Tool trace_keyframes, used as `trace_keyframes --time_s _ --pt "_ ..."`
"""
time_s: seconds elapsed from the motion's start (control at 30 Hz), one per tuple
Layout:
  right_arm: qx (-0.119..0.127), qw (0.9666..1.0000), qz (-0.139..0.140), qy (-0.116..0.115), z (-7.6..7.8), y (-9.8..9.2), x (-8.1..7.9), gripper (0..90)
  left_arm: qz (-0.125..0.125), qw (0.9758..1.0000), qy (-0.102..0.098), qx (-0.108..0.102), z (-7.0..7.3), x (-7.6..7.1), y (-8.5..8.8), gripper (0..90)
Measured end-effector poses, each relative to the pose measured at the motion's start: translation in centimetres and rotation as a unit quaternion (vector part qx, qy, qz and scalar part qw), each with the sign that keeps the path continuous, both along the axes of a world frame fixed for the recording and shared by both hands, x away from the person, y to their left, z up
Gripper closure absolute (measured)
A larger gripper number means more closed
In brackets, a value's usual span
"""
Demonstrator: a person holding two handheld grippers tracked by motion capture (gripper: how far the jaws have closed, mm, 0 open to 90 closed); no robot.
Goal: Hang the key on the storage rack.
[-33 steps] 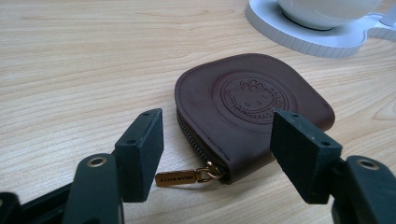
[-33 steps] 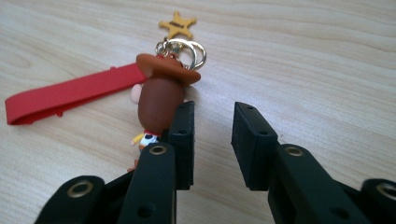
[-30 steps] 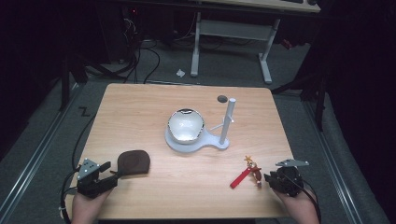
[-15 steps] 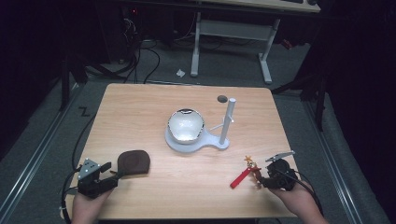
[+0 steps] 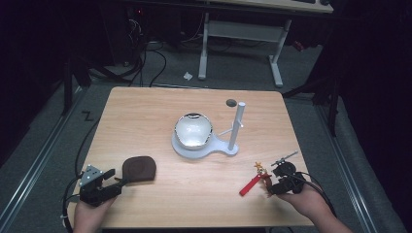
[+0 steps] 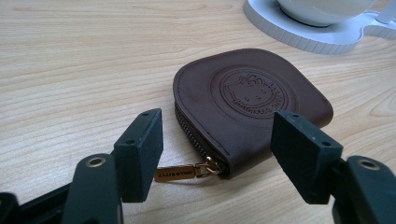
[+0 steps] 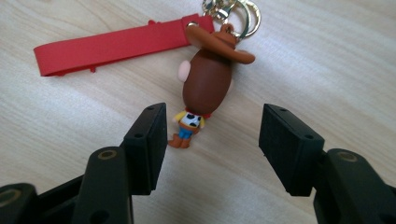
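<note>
Lying flat on the pale, wood-grain bench [image 5: 160, 104] is a little toy keychain [image 7: 205, 81]: a smooth brown figure with a wide brown hat, tiny blue legs and a shiny metal ring at the top. A flat red rubber strap [image 7: 112, 46] hangs from that ring and stretches off to one side. The right gripper [image 7: 210, 149] has just been opening, and its blocky black jaws now stand wide with the toy's feet just in front of the gap, not pinched. In the high view the right gripper [image 5: 284, 179] sits near the bench's front right corner. The left gripper [image 6: 217, 156] is also spread apart, holding nothing. Just ahead of it rests a round-topped brown leather pouch [image 6: 247, 102] with a stamped cartoon face, a dark zipper and a small gold pull tab [image 6: 175, 173]. Farther back stands a white stand [image 5: 204, 145] holding a shiny round bowl [image 5: 193, 130].
</note>
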State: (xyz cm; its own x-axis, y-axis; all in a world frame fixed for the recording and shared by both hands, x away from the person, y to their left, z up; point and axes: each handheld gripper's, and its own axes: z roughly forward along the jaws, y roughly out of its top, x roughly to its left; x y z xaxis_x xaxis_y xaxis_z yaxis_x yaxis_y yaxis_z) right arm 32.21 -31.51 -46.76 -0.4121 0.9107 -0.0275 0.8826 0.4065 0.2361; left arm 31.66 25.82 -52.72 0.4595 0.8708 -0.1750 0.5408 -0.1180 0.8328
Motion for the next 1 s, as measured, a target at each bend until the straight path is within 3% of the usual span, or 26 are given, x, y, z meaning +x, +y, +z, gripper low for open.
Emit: trace_keyframes --time_s 0.4,0.63,0.83,1.0 --pt "-0.017 0.9992 0.016 0.031 -0.7 1.0 1.4 44.8 -0.007 1.0000 0.004 0.000 -0.1 0.1 -0.1 34.6" --pt "-0.032 0.9991 0.011 0.026 -1.6 1.8 1.9 47.7 -0.011 0.9999 0.007 -0.002 -0.2 0.1 -0.1 34.6" --pt "-0.047 0.9983 0.009 0.034 -2.0 2.3 2.4 56.9 -0.007 0.9999 0.009 -0.008 -0.2 0.2 0.2 34.5" --pt "-0.037 0.9985 0.007 0.041 -2.1 2.0 2.7 61.0 -0.006 0.9999 0.009 -0.011 -0.2 0.2 0.3 34.5"
